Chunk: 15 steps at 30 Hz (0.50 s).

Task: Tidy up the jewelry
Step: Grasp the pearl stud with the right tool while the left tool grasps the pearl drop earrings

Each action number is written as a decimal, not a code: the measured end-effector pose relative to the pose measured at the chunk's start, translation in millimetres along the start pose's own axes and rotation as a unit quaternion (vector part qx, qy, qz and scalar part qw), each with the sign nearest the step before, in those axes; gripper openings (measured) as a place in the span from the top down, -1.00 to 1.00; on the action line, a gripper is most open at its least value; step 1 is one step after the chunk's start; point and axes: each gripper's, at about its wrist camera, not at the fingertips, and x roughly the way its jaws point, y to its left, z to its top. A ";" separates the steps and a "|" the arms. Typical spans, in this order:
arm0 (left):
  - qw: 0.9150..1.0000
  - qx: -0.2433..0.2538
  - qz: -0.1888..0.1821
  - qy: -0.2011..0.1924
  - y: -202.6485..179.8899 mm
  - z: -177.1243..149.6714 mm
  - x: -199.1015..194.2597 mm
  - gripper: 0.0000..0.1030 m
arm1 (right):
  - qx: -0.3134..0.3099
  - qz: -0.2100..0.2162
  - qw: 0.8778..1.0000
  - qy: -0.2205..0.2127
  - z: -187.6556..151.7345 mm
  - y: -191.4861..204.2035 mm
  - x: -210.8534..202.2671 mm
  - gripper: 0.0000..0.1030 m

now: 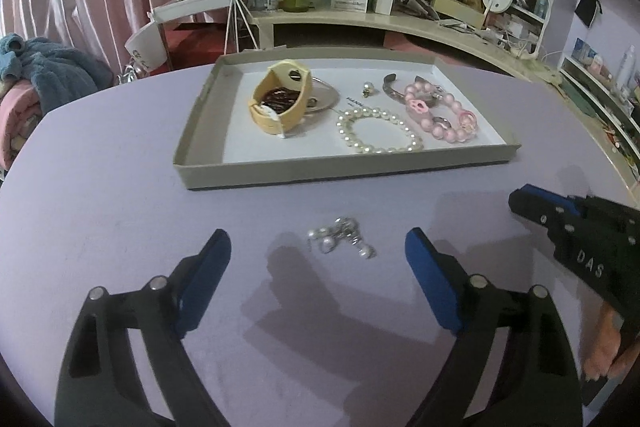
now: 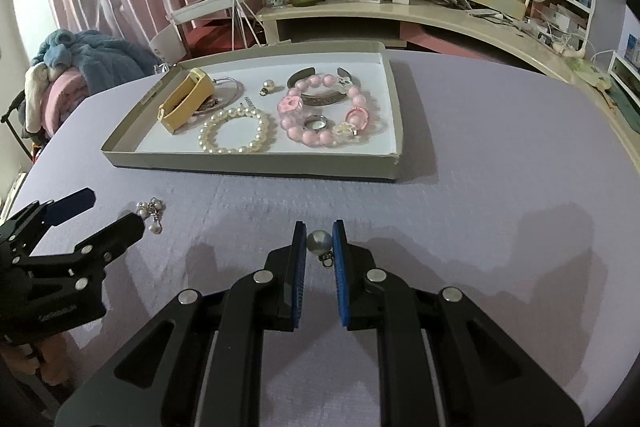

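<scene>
Right gripper (image 2: 319, 247): fingers squeezed tight on a small silver ball charm (image 2: 319, 242).
Left gripper (image 1: 318, 247): fingers spread wide, holding nothing.
Pearl earrings (image 1: 342, 237): on the table, between the left fingertips.
Tray (image 1: 320, 173): far past both fingertips, holding bracelets.

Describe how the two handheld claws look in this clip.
Both are matte black plastic, each with two long fingers tipped by flat blue pads and joined by round silver rivets. The left claw shows smooth pads; the right claw has a ribbed pad face. Pale raised letters "DAS" mark the right one's side. No cables or sleeves visible.
</scene>
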 end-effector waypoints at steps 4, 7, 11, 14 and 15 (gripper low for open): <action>1.000 0.002 0.005 0.005 -5.2 5.8 7.3 -0.60 | 0.003 0.000 1.000 0.000 -1.1 -3.8 -0.2 0.73; 1.000 0.001 0.007 0.012 -8.2 7.5 13.4 -0.49 | 0.004 0.001 1.000 -0.001 -1.5 -6.2 -0.7 0.73; 0.999 -0.007 0.008 0.032 -10.0 6.3 24.2 -0.23 | 0.005 0.003 1.000 -0.002 -1.3 -7.1 -1.0 0.73; 0.999 -0.004 0.011 0.030 -12.5 7.6 23.8 -0.04 | 0.007 0.005 1.000 -0.003 -1.0 -7.7 -1.5 0.73; 0.999 -0.001 0.015 0.030 -13.9 8.0 24.0 0.03 | 0.008 0.006 1.000 -0.003 -0.9 -7.6 -1.5 0.73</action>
